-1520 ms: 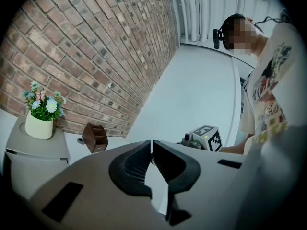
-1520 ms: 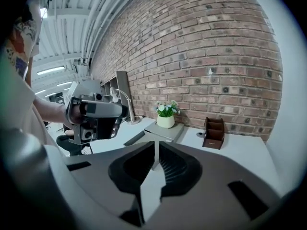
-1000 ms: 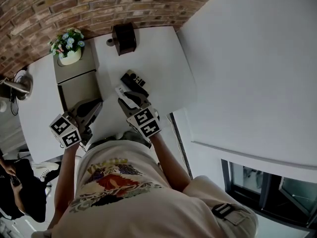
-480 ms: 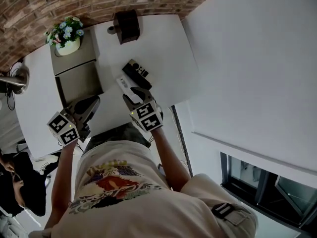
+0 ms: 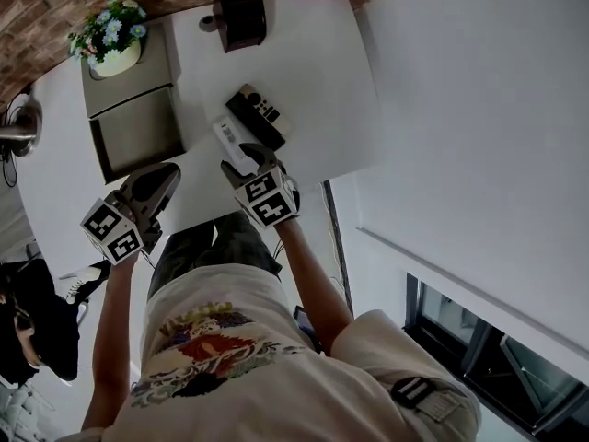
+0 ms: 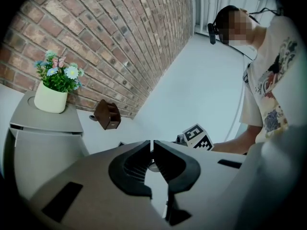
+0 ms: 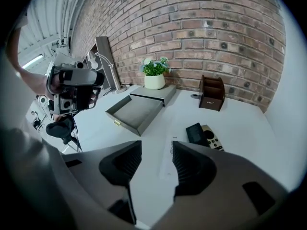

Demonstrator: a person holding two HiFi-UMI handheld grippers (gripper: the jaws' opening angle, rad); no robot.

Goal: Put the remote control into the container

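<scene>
A slim white remote (image 7: 168,156) lies on the white table, seen through the gap of my right gripper (image 7: 157,150). Its jaws have just been opening and stand apart above the remote without touching it. Beyond lie a black remote (image 7: 195,132) and a pale one (image 7: 212,138) side by side. In the head view the right gripper (image 5: 247,157) hovers at the white remote's (image 5: 226,140) near end. The container is an open grey drawer (image 5: 131,134) to the left. My left gripper (image 6: 152,145) is shut on nothing, near the table's front edge (image 5: 152,187).
A potted plant (image 5: 106,37) stands on top of the drawer unit. A brown wooden holder (image 5: 241,15) sits at the table's far edge. A brick wall runs behind the table (image 5: 313,72). The person's torso fills the near side.
Both grippers have sunk toward the table. The right one has come closer over the white remote and its jaws stand wider. The left jaws stay shut.
</scene>
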